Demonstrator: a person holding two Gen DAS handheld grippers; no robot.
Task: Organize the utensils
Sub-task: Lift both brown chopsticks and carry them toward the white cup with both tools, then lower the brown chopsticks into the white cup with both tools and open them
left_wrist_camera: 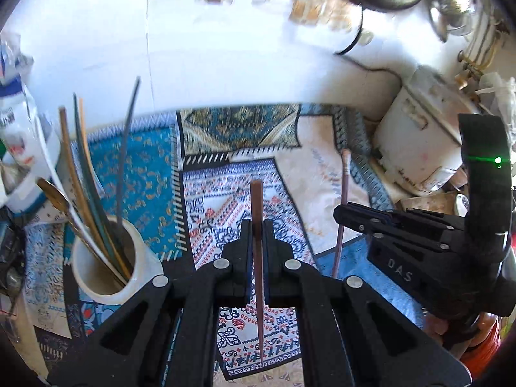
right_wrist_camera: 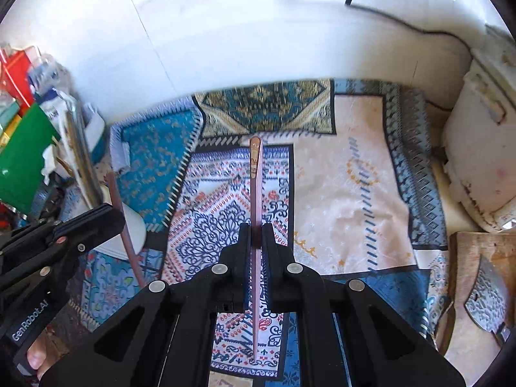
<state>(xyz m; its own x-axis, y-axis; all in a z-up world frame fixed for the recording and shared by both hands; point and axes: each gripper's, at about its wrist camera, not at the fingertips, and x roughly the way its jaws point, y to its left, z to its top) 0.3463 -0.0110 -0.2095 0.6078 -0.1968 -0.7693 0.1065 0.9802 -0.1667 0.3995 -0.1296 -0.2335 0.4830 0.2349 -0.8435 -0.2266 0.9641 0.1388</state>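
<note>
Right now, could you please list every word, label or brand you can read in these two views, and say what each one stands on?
"DAS": raised letters on the black body of the right gripper, seen from the left wrist view.
"GenRobot.AI": white letters on the black body of the left gripper, seen from the right wrist view.
White and blue packet at the left edge: dark print, too blurred to read.
Red and green cartons: no legible text.

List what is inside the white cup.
The white cup holds several chopsticks and a spoon, all leaning out leftward. Their lower ends and the cup's bottom are hidden by its wall.
</note>
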